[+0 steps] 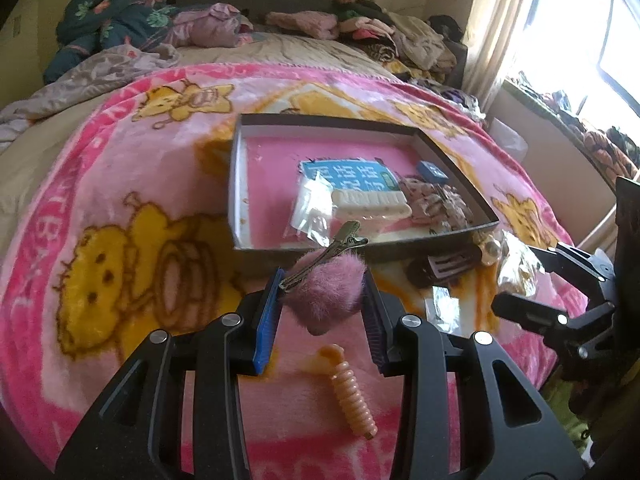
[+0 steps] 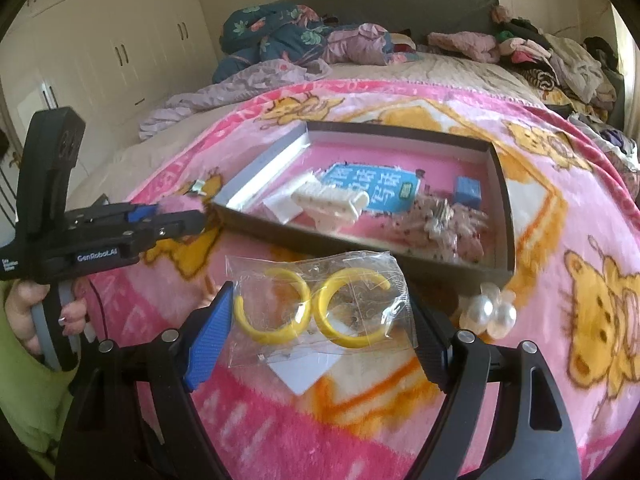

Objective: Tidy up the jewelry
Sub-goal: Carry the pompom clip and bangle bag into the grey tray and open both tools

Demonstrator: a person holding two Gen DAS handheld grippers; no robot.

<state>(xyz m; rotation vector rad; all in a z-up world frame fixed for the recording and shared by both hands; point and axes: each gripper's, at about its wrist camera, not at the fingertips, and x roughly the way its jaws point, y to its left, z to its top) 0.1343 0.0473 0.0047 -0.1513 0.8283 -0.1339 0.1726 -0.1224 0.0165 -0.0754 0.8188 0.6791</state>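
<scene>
"GenRobot.AI" is printed in white on the black body of the left hand-held gripper (image 2: pixel 182 222), at the left of the right wrist view. Large white Chinese characters are carried by the blue card (image 2: pixel 372 190) in the box (image 2: pixel 505 200); they are not legible.

Comb (image 1: pixel 352 388) before box (image 1: pixel 360 120)

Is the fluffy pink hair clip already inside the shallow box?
No, the fluffy pink hair clip is pinched in the left gripper, short of the shallow box on the blanket.
</scene>
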